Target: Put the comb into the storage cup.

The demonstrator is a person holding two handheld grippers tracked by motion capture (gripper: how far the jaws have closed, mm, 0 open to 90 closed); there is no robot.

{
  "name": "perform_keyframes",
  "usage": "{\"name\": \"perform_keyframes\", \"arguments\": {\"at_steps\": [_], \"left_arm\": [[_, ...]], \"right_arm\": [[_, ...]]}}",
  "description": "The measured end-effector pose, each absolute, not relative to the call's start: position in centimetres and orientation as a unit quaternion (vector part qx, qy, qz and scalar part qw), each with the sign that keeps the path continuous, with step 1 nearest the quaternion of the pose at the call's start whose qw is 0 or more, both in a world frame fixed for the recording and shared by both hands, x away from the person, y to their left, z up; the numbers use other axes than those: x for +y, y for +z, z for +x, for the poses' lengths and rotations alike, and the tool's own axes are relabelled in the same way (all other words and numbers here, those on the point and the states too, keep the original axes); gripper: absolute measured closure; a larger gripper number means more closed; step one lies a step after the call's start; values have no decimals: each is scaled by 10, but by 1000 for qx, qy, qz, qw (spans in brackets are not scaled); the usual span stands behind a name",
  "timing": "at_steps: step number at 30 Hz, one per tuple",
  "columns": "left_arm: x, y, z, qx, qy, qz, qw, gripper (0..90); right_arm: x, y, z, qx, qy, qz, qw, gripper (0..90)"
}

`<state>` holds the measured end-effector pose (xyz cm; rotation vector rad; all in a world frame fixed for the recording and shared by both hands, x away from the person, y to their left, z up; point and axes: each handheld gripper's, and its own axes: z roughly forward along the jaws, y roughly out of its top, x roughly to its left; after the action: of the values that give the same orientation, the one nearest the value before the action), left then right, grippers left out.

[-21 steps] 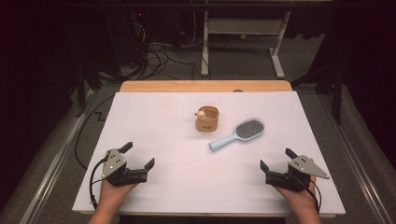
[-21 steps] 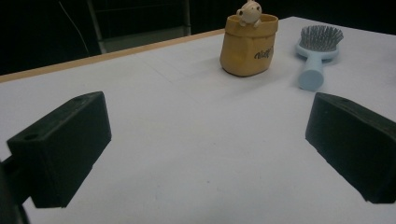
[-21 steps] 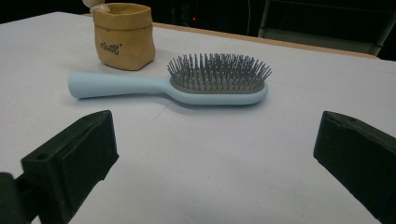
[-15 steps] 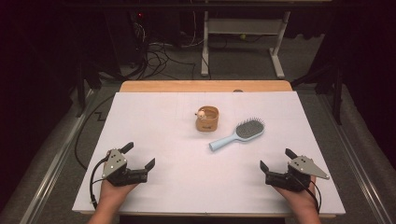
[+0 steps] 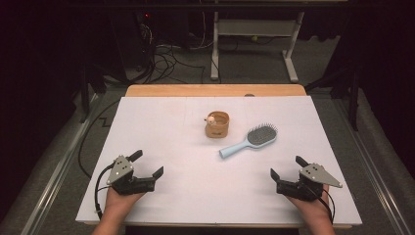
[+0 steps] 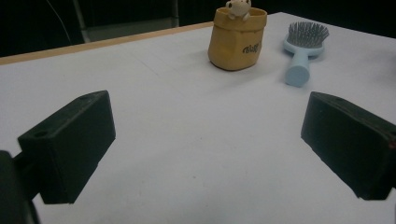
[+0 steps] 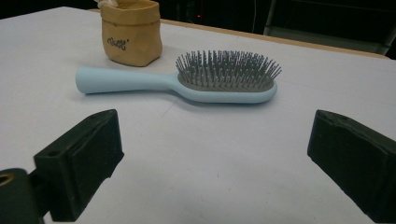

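Both tongs rest low at the near edge of the white table, each held in 1 hand. The left tongs stand apart with nothing between them; the right tongs likewise stand apart and empty. The light blue hairbrush lies bristles up, right of centre, well apart from both tongs. Just beside its handle stands a small tan pouch holding a pale figure.

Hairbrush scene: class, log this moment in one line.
left hand-held gripper: open, empty | right hand-held gripper: open, empty | hairbrush: flat, bristles up, untouched | pouch: upright beside it
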<state>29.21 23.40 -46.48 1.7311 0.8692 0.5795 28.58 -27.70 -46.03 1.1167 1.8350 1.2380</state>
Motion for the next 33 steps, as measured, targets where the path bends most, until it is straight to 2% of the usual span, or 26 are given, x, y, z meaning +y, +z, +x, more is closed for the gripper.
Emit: {"name": "perform_keyframes", "arguments": {"at_steps": [4,7,8,13,14,15,16,19,20,24,27,29,30,31,33], "left_arm": [[234,-465,292,361,248,721,537,38],[233,-465,292,358,251,720,538,38],[232,-465,292,359,250,721,538,38],[230,-465,293,353,252,725,535,37],[230,-464,293,352,254,727,532,37],[230,-464,293,352,254,727,532,37],[230,-464,294,352,255,725,534,38],[232,-463,294,354,254,723,536,35],[232,-463,294,354,254,723,536,35],[231,-463,294,347,255,726,536,34],[231,-462,294,345,255,725,539,35],[231,-462,294,342,255,726,540,34],[231,-462,294,342,255,726,540,35],[231,-462,294,343,256,724,541,35],[232,-461,294,342,257,722,544,35]], "right_arm": [[-276,-459,285,701,470,426,326,109],[-275,-459,285,702,469,428,324,175],[-275,-459,285,700,470,430,322,230],[-274,-459,285,698,475,433,315,311],[-273,-460,286,701,475,435,308,366],[-273,-460,286,701,475,435,308,366],[-273,-460,287,703,475,435,302,460],[-272,-460,288,705,477,434,295,552],[-272,-460,288,705,477,434,295,552],[-269,-460,289,705,468,444,295,674],[-268,-460,289,706,463,448,295,714],[-266,-461,291,709,460,450,290,824],[-266,-461,291,709,460,450,290,824],[-265,-461,291,710,460,452,284,875],[-263,-462,292,713,456,455,278,900]]}}
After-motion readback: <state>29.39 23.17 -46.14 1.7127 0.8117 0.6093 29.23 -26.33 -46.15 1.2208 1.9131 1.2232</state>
